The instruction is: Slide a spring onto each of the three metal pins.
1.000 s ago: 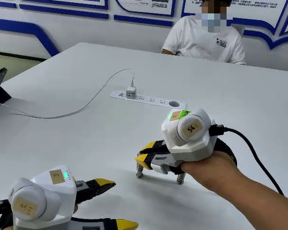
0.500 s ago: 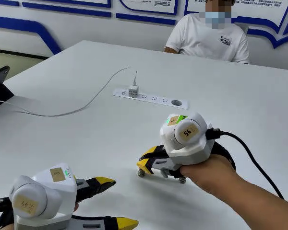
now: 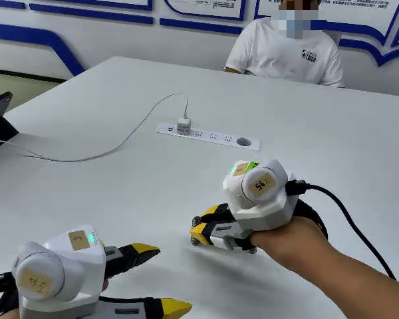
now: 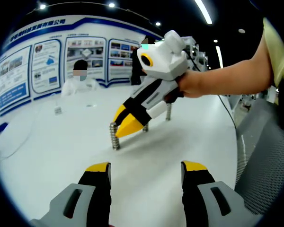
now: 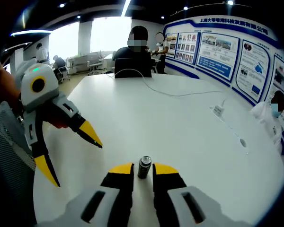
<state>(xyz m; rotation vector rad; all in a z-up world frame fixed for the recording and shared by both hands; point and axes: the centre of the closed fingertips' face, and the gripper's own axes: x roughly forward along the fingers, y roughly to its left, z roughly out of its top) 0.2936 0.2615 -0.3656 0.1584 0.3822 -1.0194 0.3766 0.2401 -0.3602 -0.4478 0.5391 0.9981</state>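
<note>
The right hand grips the right gripper, arm reaching in from the side. The gripper tilts downward, its jaws drawn in close on a spring between the tips. The left gripper lies low and level, pointing toward the right one, jaws spread wide.

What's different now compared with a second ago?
The right gripper has sunk closer to the table, its jaws closed around a spring that it presses downward. The left gripper stayed open in the same spot, and the power strip has not moved.
</note>
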